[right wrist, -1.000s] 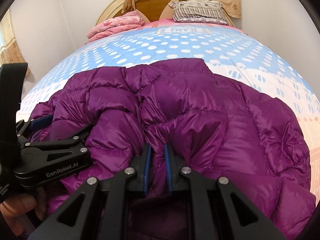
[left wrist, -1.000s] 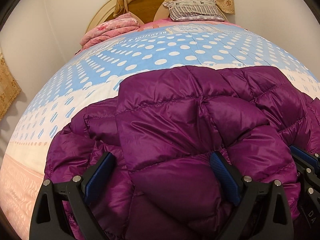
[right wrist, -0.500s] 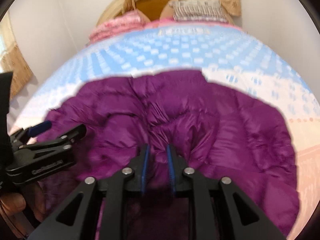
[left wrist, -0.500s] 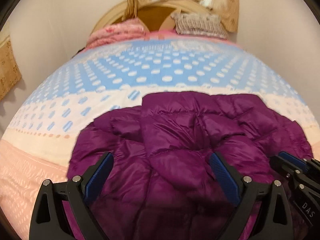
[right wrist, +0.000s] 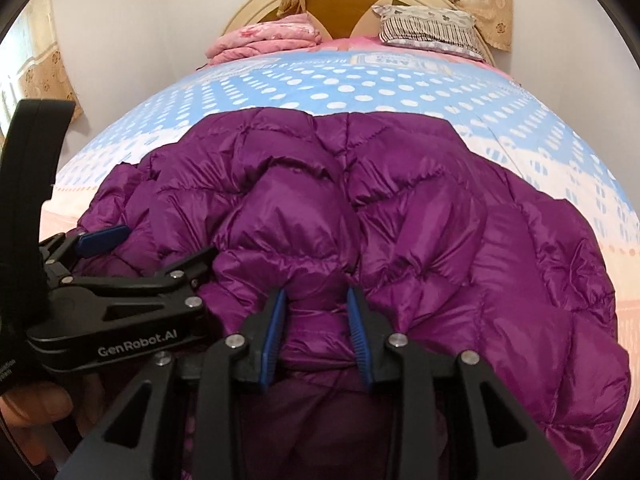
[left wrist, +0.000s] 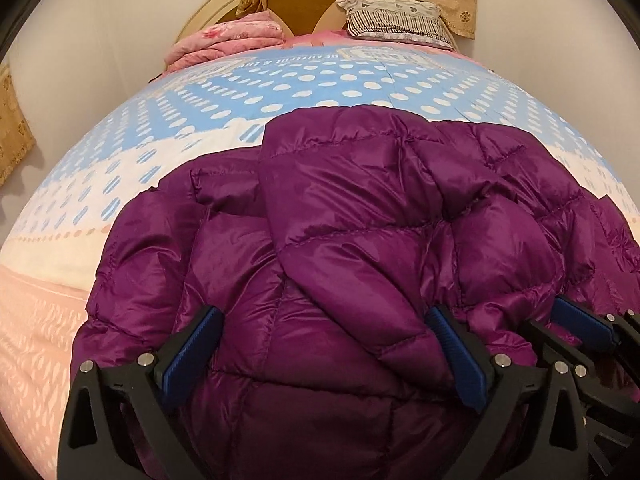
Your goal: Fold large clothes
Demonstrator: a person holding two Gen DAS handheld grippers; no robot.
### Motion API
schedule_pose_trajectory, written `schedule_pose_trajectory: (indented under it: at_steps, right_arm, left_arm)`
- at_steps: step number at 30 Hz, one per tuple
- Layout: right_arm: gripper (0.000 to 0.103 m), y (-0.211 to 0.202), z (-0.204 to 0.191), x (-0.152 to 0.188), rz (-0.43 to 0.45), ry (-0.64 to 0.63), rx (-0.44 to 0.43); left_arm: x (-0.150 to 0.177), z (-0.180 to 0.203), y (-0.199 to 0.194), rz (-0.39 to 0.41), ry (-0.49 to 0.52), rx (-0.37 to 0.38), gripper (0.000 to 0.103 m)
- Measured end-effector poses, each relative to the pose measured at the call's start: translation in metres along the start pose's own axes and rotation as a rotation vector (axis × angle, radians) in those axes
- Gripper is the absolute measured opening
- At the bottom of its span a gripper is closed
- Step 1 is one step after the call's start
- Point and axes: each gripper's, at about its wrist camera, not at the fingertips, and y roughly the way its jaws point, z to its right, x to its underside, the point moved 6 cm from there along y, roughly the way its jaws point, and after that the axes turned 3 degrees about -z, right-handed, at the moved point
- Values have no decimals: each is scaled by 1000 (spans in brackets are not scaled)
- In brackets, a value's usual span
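A large purple quilted down jacket (left wrist: 360,232) lies bunched on the bed, also filling the right wrist view (right wrist: 400,216). My left gripper (left wrist: 324,344) is open, its blue pads wide apart over the jacket's near edge; it also shows at the left of the right wrist view (right wrist: 152,248). My right gripper (right wrist: 316,328) has its jaws partly apart with a fold of jacket bulging between the pads; it shows at the lower right of the left wrist view (left wrist: 576,328).
The bed (left wrist: 320,84) has a blue and white dotted cover with a pink band near me. A folded pink blanket (left wrist: 228,40) and a striped pillow (left wrist: 396,20) lie by the headboard. Walls close in on both sides.
The right gripper's jaws have opened wider around the jacket fold. Both grippers lifted back, then came down toward the jacket again. The left gripper stayed open.
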Motion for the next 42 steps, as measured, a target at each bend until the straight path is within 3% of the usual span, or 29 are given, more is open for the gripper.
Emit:
schedule_pose_trajectory:
  at_steps: [16,17,19,20,21,25,33,37,42]
  right_arm:
    - [35,-7,0,-1,-27,-28,22]
    - [39,-14,-1,-1,-31,-15,16]
    - [61,-43,2,3,-1,8,4]
    - [81,-62,4,9,26,6,16]
    - [88,-77,6,15,49,4,27]
    - [88,-121,23,59,49,23,42]
    - [88,-175,78,172,-16,224,131]
    - [89,-195,80,218,-33,288,115]
    - [88,-211,59,248,-31,293,90]
  left_arm:
    - [1,-8,-10,-30,10,34,102]
    - [2,-12,-20,-26,18,26,102]
    - [8,-24,-54,9,20,45,102]
    - [15,-33,-72,31,19,50,102]
    - [25,-42,-89,48,22,52,102]
    - [84,-77,-132,67,29,16,102]
    - [211,-131,-177,13,-74,-25,102]
    - [243,-125,-194,30,-79,-12,102]
    - [262,-109,-198,41,-57,0,102]
